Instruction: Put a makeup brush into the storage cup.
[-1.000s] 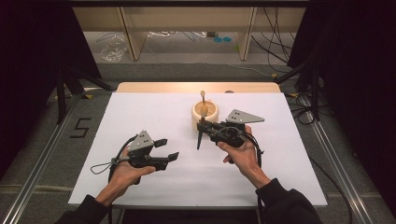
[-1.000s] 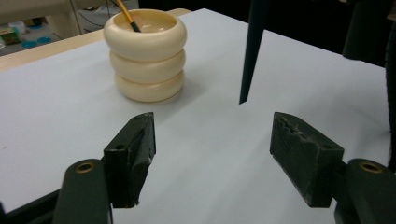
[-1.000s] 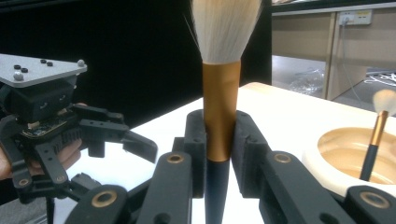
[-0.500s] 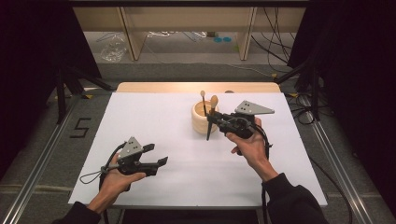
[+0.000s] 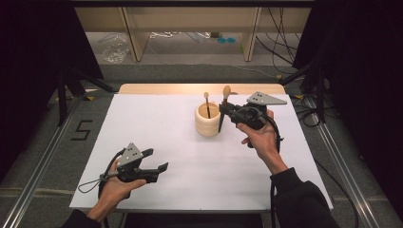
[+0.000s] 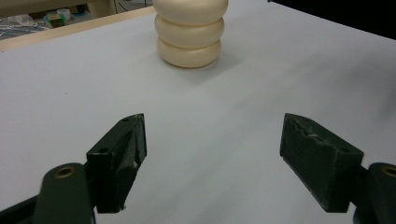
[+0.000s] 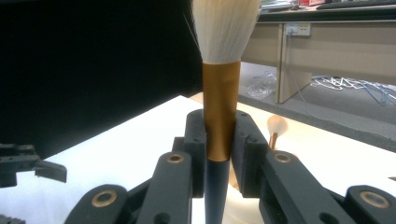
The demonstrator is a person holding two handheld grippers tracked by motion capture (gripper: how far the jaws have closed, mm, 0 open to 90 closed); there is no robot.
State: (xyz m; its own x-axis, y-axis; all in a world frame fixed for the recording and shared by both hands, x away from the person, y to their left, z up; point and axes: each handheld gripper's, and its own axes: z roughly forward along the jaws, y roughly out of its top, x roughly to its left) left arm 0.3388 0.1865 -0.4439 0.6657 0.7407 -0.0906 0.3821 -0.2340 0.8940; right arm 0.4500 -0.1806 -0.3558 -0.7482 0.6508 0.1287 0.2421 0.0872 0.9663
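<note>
A cream ribbed holder [image 5: 207, 120] [image 6: 189, 32] stands at the middle back of the white table [image 5: 199, 190], with a thin brush [image 5: 207, 102] [image 7: 275, 128] standing in it. My right gripper [image 5: 227, 110] [image 7: 219, 135] is shut on a second brush [image 5: 223, 109] [image 7: 220, 107], gripping it at its copper ferrule. That brush is upright, white bristles up and dark handle down, just right of the holder. My left gripper [image 5: 154, 160] [image 6: 212, 140] hovers near the front left; its jaws have just been opening, stand wide and hold nothing.
A wooden board [image 5: 166, 89] lies along the table's far edge, with shelving and loose cables [image 5: 266, 61] beyond. Metal rails run along both sides, and a "5" mark [image 5: 81, 129] is on the floor at the left. My left gripper [image 7: 28, 163] shows far off in the right gripper view.
My right gripper has lifted the brush up and back toward the holder's right side, turning it more upright. My left gripper drew toward the front left and its jaws spread wider.
</note>
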